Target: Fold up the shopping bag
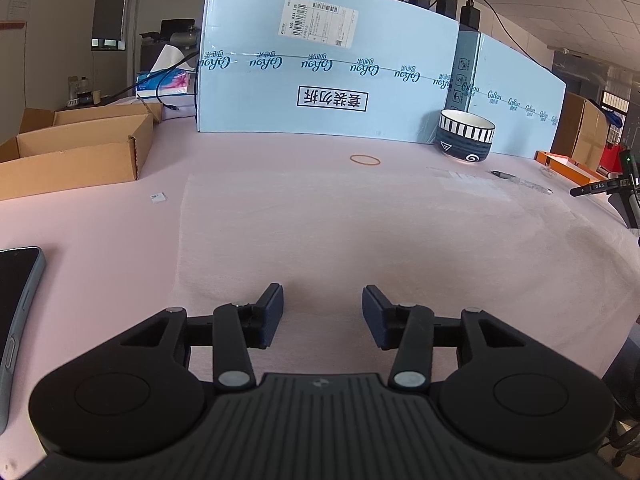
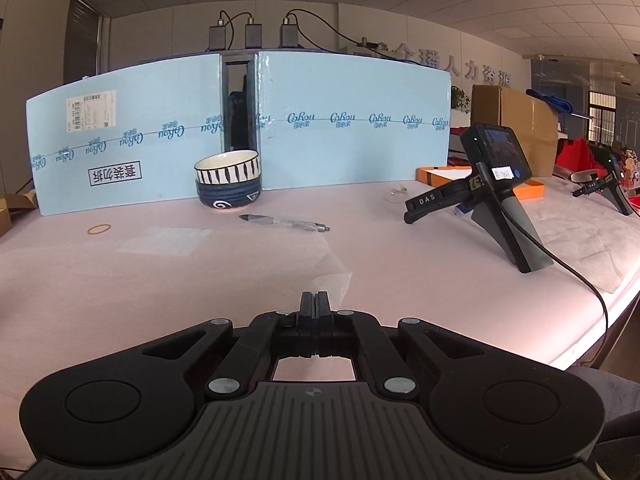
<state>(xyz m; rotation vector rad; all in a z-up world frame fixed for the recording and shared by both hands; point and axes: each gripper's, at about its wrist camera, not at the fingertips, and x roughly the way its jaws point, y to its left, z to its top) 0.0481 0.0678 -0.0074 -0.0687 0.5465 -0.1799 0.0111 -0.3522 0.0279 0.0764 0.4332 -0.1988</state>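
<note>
A thin translucent white shopping bag (image 1: 320,232) lies flat on the pink table (image 1: 100,232), barely paler than the cloth. My left gripper (image 1: 323,314) hovers low over the bag's near edge, open, with nothing between its blue pads (image 1: 272,316). In the right wrist view the bag's near right corner (image 2: 334,282) looks whiter and slightly raised. It runs right up to my right gripper (image 2: 315,298), whose jaws are shut and appear to pinch that corner.
A striped dark-blue bowl (image 1: 466,136) stands before pale blue cartons (image 1: 328,68) along the back. A rubber band (image 1: 365,159) and a pen (image 2: 284,222) lie beyond the bag. A phone (image 1: 16,320) and cardboard box (image 1: 76,152) sit left; a spare gripper on a stand (image 2: 492,184) sits right.
</note>
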